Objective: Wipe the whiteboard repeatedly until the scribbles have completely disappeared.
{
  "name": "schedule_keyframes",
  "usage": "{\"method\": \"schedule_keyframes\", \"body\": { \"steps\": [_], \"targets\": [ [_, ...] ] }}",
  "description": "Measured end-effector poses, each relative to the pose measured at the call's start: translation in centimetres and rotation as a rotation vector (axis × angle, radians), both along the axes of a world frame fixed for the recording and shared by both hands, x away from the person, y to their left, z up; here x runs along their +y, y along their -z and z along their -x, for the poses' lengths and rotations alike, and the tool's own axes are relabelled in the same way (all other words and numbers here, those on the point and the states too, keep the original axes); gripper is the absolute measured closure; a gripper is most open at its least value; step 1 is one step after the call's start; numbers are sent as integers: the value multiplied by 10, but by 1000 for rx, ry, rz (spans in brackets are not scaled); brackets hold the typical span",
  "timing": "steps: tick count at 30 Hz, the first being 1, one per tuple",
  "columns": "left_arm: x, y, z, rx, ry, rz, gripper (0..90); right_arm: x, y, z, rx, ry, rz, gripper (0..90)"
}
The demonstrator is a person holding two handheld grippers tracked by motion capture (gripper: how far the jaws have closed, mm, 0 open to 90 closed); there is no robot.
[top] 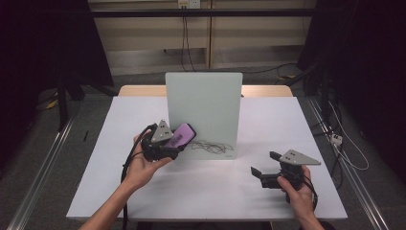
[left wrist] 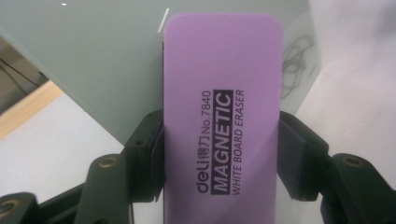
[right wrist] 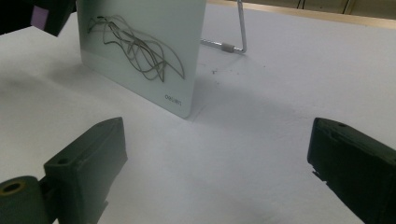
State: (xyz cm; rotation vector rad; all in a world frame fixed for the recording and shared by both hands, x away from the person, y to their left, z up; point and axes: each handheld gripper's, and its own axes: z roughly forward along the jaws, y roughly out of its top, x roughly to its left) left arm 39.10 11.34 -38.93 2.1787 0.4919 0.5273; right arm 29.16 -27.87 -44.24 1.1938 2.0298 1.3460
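A small whiteboard (top: 205,112) stands propped upright mid-table, with dark scribbles (top: 213,146) near its lower edge. My left gripper (top: 178,143) is shut on a purple magnetic whiteboard eraser (top: 182,134), held against the board's lower left, just left of the scribbles. In the left gripper view the eraser (left wrist: 223,112) sits clamped between both black pads (left wrist: 150,154), the board (left wrist: 93,56) behind it. My right gripper (top: 262,164) hovers open at the table's right front. Its view shows the board (right wrist: 154,46) with the scribbles (right wrist: 135,46) and nothing between the jaws.
The white tabletop (top: 206,191) covers a wooden table (top: 139,90). A metal wire stand (right wrist: 233,32) props the board from behind. Metal rails (top: 43,163) run along both sides of the table, and cables (top: 349,148) lie on the floor to the right.
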Motion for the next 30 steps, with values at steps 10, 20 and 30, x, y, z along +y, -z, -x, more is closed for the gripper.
{"method": "schedule_keyframes", "body": {
  "steps": [10,20,30],
  "targets": [
    [-7,5,7,-77,-3,-69,413,0,0,0,0,-2,-2,43],
    [-11,10,10,-115,18,-114,413,0,0,0,2,-2,-3,43],
    [-20,22,17,-169,39,-163,413,0,0,0,2,-4,-6,44]
  ]
}}
